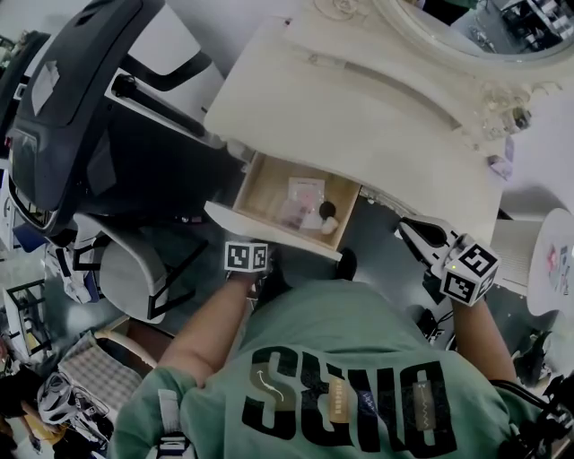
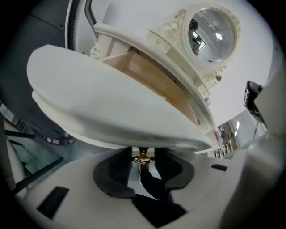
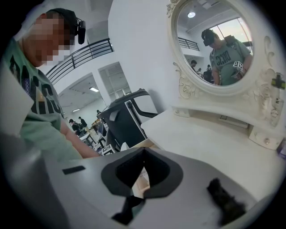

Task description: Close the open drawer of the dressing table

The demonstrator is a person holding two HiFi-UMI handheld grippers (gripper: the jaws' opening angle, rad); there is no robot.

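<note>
- Cream drawer front [image 1: 269, 231] sits at centre of head view, pulled out of dressing table [image 1: 359, 108].
- Left gripper [image 2: 143, 152]: jaws apart, straddling brass knob [image 2: 143, 159]; push squarely inward.
- Right gripper [image 3: 142, 154]: jaws together, empty; keep clear.

In the head view, the things lying in the drawer [image 1: 258, 186] are too small to name. The jaws of the left gripper [image 2: 143, 161] are hidden under the drawer front (only its marker cube [image 1: 246, 256] shows), and the mirror [image 1: 516, 27] runs off the top edge.
</note>
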